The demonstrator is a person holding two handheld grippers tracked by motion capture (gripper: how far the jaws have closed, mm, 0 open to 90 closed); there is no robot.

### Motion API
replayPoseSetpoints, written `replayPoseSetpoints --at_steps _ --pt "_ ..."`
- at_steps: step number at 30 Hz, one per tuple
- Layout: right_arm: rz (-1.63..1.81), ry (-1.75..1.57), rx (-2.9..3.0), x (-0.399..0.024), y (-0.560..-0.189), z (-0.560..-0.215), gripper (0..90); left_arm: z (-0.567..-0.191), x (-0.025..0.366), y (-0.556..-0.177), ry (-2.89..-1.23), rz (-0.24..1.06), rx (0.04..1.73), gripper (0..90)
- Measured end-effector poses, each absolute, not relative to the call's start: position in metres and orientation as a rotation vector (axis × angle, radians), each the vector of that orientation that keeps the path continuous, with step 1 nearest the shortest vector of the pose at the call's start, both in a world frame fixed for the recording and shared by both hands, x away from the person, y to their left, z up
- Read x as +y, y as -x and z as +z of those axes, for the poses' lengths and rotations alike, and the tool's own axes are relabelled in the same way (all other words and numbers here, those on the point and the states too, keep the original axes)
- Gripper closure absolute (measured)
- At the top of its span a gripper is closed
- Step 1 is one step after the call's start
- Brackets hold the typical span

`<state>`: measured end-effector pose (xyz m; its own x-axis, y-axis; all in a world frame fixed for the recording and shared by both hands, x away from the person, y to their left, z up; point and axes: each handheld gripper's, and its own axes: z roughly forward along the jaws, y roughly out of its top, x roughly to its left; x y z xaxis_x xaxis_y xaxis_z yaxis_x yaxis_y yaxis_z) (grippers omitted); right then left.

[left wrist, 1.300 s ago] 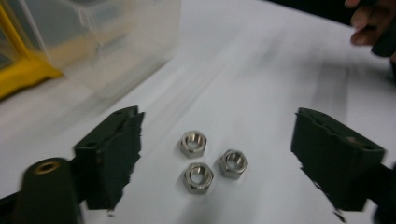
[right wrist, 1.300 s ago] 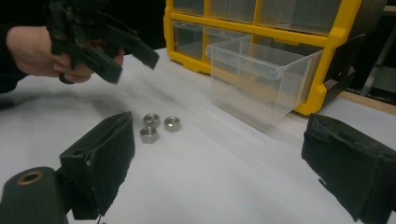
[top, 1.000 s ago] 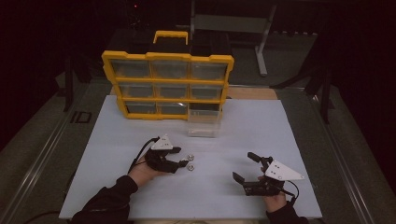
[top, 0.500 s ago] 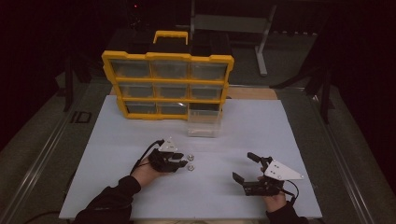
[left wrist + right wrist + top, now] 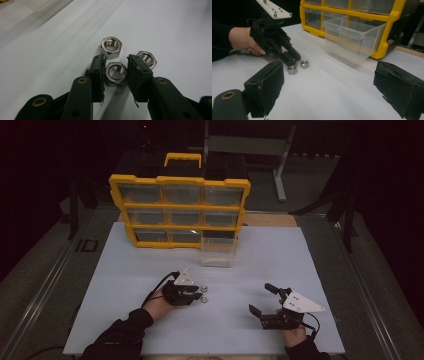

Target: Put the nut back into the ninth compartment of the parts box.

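The nut [image 5: 116, 74] sits squarely between the left gripper [image 5: 116, 75] fingers, which have just been closing and now clamp its sides, on the white tabletop [image 5: 50, 62]. Two more nuts [image 5: 111, 47] lie just beyond. The right gripper [image 5: 262, 299] fingers gape, empty.

White table top [image 5: 310, 270] lit bright — all beyond it dark. Grey floor strips along its left and right edges. Past the far edge, a grey metal stand [image 5: 280, 155] — dim, partly in shadow.

Yellow drawer cabinet [image 5: 179, 212] at the back — one clear drawer [image 5: 218, 251] pulled out
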<state>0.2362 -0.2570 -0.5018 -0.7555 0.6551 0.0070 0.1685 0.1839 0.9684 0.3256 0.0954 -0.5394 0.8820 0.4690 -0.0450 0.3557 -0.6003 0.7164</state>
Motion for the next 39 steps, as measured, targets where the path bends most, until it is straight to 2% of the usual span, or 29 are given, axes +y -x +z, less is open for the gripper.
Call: replayPoseSetpoints --at_steps 14,27,39 --pt "1.599 -0.774 2.049 -0.258 -0.236 -0.502 9.8 -0.530 0.101 -0.327 -2.259 0.183 0.603 66.9" --pt "1.598 -0.771 2.047 -0.257 -0.236 -0.501 9.8 -0.491 0.105 -0.335 -2.225 0.222 0.582 67.0" --pt "1.607 -0.766 2.033 -0.258 -0.236 -0.500 9.8 -0.446 0.103 -0.358 -2.186 0.258 0.599 67.0"
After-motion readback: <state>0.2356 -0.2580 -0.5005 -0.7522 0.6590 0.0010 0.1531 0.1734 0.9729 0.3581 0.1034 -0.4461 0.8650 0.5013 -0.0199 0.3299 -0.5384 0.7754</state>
